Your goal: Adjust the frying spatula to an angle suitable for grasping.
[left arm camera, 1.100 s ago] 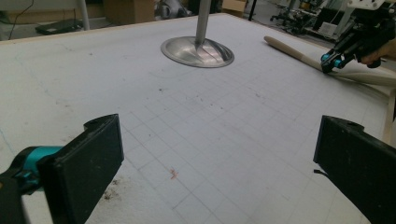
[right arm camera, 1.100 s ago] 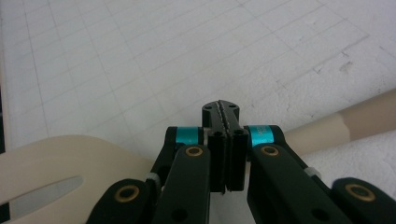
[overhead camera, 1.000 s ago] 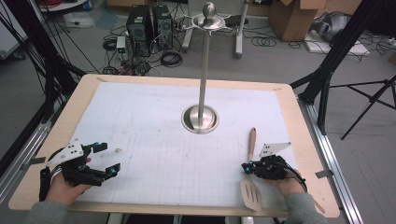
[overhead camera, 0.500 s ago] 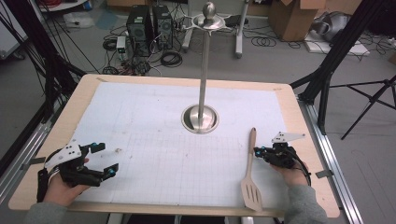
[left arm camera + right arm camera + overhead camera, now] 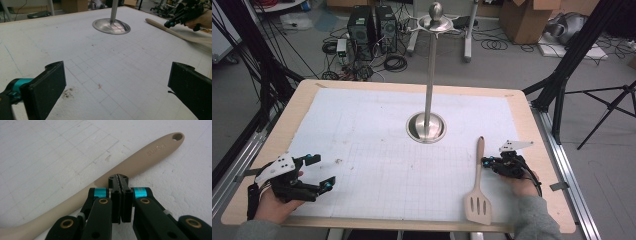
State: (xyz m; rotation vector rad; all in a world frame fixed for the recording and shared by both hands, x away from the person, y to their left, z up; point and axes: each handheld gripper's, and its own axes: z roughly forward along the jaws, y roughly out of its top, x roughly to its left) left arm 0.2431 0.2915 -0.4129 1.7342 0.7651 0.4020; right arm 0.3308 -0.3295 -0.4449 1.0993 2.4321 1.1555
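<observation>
A beige slotted spatula [image 5: 478, 202] lies flat on the white grid sheet at the front right, its handle [image 5: 150, 155] pointing away from me. My right gripper [image 5: 485, 161] lies low beside the handle, jaws shut with nothing between them. In the right gripper view its tips [image 5: 118, 178] reach the handle's near edge about midway along; whether they touch it I cannot tell. At the front left my left gripper [image 5: 323, 171] is held still, its jaws wide open over bare paper [image 5: 117, 82], with nothing between them.
A metal stand with a round base [image 5: 426, 126] and a tall pole rises from the table's middle; the base shows in the left gripper view [image 5: 111, 25]. The wooden table edge [image 5: 542, 150] runs close to my right hand. Small brown stains mark the paper.
My right gripper has slid away from me along the spatula, from beside the head to mid-handle, staying shut. The spatula and my left gripper have not moved.
</observation>
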